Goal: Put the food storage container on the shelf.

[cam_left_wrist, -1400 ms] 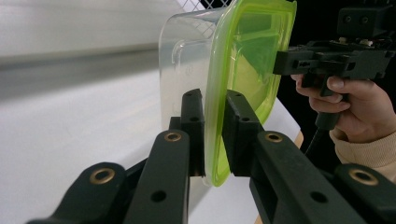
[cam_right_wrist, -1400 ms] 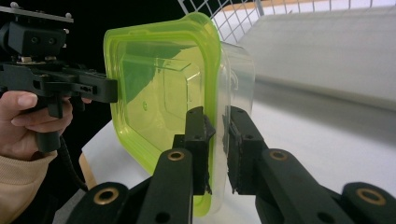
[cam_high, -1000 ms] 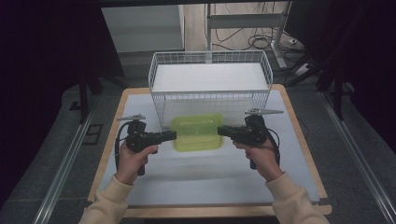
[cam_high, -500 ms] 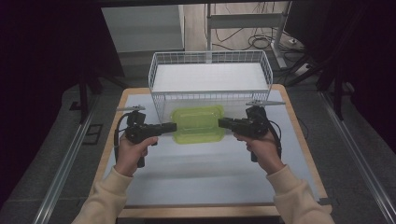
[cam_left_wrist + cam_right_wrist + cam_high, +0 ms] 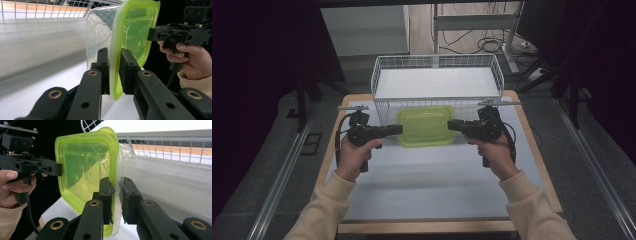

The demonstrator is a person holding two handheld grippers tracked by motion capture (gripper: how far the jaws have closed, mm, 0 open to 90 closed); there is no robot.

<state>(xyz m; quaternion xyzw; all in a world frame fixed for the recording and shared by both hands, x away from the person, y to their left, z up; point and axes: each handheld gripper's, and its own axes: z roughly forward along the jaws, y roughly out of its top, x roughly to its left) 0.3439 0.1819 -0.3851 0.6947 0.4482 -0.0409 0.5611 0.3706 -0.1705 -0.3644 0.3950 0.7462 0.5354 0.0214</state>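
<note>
Two grippers hold one container [image 5: 426,126] between them, seen at the centre of the high view, just in front of the wire basket [image 5: 437,75] that stands at the far end of the table [image 5: 432,175]. The container is a clear plastic box with a lime-green lid, the lid facing up toward the high camera.

Left gripper [image 5: 398,130]: jaws clamped on the container's left edge. In the left gripper view the two black jaws pinch the green lid rim [image 5: 115,72] and the clear wall behind it, at the centre of the frame.

Right gripper [image 5: 451,124]: jaws clamped on the container's right edge. In the right gripper view its jaws close over the rim [image 5: 113,192] at centre frame, green lid on the left side, clear body on the right.

Both hands grasp the gripper handles; left hand [image 5: 354,157] at lower left of the high view, right hand [image 5: 497,155] at lower right. Cream sleeves enter from the bottom edge.

Whether the container's underside touches the table cannot be told.
</note>
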